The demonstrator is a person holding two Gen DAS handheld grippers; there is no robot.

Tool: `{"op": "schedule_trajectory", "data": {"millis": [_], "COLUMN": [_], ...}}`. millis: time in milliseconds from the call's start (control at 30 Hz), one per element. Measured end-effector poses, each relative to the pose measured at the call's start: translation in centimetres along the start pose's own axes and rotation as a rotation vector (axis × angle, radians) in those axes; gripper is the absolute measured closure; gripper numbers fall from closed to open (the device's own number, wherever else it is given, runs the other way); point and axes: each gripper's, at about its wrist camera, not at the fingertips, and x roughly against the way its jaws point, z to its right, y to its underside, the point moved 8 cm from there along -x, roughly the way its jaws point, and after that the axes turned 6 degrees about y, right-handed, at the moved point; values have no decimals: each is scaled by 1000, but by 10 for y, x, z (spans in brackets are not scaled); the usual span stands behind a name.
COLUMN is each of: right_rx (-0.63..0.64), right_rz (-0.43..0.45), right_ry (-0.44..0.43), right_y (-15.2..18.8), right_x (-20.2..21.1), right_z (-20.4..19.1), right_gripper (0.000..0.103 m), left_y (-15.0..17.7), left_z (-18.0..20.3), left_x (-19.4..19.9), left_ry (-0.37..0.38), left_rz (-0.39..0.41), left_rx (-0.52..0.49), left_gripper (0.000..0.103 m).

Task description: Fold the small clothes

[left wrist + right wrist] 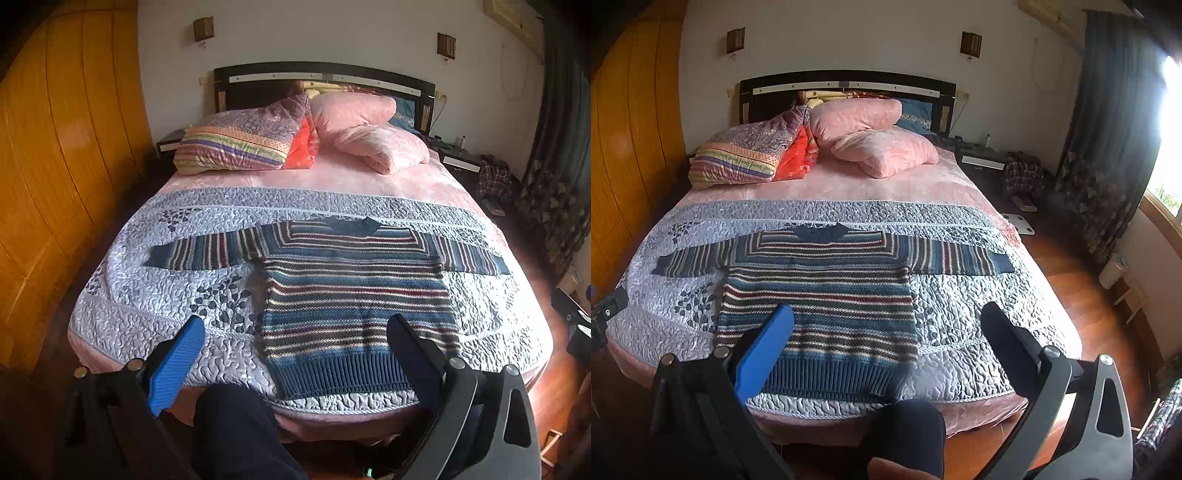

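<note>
Showing a striped sweater [354, 295] spread flat on the quilt [147, 295] of a bed [332, 177], collar at the far edge, ribbed hem nearest the tongs, both sleeves stretched out sideways.

Left tongs [295, 347]: jaws wide apart, gripping nothing, held above the foot of the bed. The sweater's hem and lower body lie ahead, between the two fingers; the left sleeve [207, 251] extends beyond the blue finger [177, 365], the right sleeve [472, 258] beyond the dark finger [410, 354].

Right tongs [886, 336]: jaws likewise wide apart and empty. From here the sweater [820, 295] sits ahead and toward the blue finger [761, 358], which overlaps its lower left part in view; bare quilt [960, 325] lies before the dark finger [1008, 339].

Pillows [258, 136] are heaped against the headboard [321, 74], well beyond the sweater. A dark trouser leg [236, 432] of the person appears beneath each pair of tongs, at the foot of the bed. A wooden wardrobe [55, 166] stands to the left, a curtain [1108, 147] to the right.
</note>
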Motion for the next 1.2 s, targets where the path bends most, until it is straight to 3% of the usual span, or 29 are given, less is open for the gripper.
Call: {"op": "schedule_trajectory", "data": {"millis": [1200], "right_rx": [-1], "right_rz": [-3], "right_ry": [2], "right_y": [-1], "right_x": [-1], "right_z": [3], "right_gripper": [3], "left_y": [4], "left_z": [1], "left_x": [-3], "left_ry": [10], "left_rz": [-9], "left_rx": [-7], "left_gripper": [4]}}
